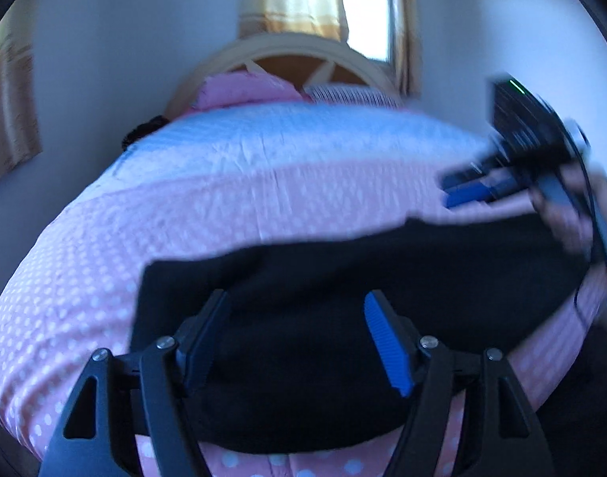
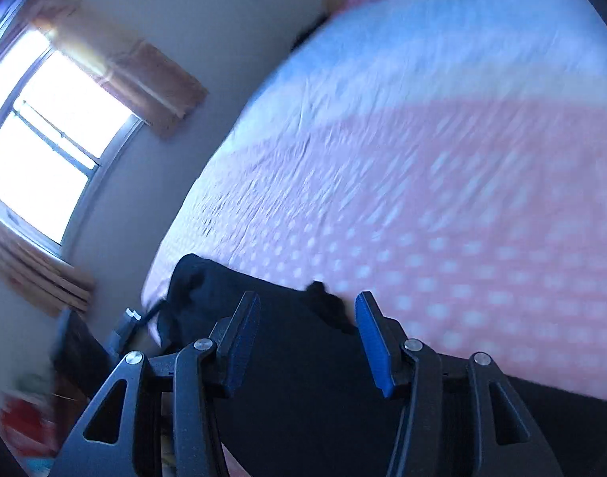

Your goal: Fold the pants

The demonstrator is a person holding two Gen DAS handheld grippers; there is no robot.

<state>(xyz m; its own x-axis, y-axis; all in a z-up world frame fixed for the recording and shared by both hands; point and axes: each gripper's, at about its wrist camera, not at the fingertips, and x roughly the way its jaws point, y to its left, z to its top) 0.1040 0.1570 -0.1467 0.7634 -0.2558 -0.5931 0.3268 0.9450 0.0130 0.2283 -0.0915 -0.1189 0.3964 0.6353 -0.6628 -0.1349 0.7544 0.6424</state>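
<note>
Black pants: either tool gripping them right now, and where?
Neither. Left tool and right tool both hover open above the black pants on the bed; nothing sits between the fingers.

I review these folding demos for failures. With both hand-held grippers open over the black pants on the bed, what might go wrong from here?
1. The pants lie at the near edge of the bed; a pull toward the person may drag them off.
2. The left hand-held gripper is open above dark, featureless cloth, so it may pinch one layer only, or the polka-dot sheet too.
3. The right hand-held gripper is motion-blurred; a fast grasp may miss the raised fold.
</note>
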